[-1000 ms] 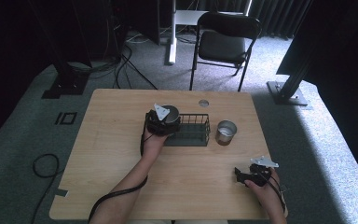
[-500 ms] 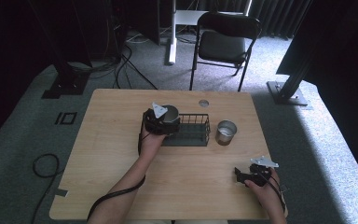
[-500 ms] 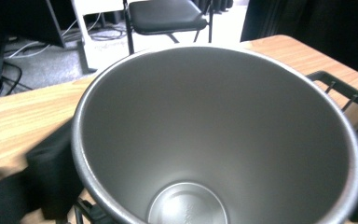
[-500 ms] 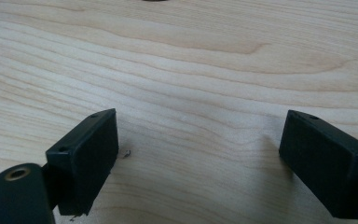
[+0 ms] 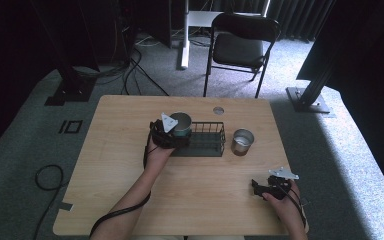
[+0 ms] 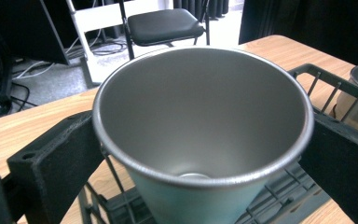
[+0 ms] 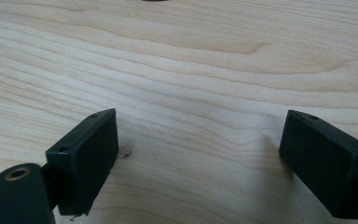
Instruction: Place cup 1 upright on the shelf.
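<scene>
Left gripper view — cup [image 6: 200, 135] between hand-held gripper [image 6: 200, 154] jaws

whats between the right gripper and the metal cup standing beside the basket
Bare wooden table, judging by the high view: the right gripper rests open near the front edge, and nothing lies between it and the cup standing right of the wire basket.

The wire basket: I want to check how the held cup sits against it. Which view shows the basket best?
The high view: the whole wire basket shows, with the cup at its left end. The left gripper view catches a few wires around the cup. The right gripper view faces bare table.
</scene>
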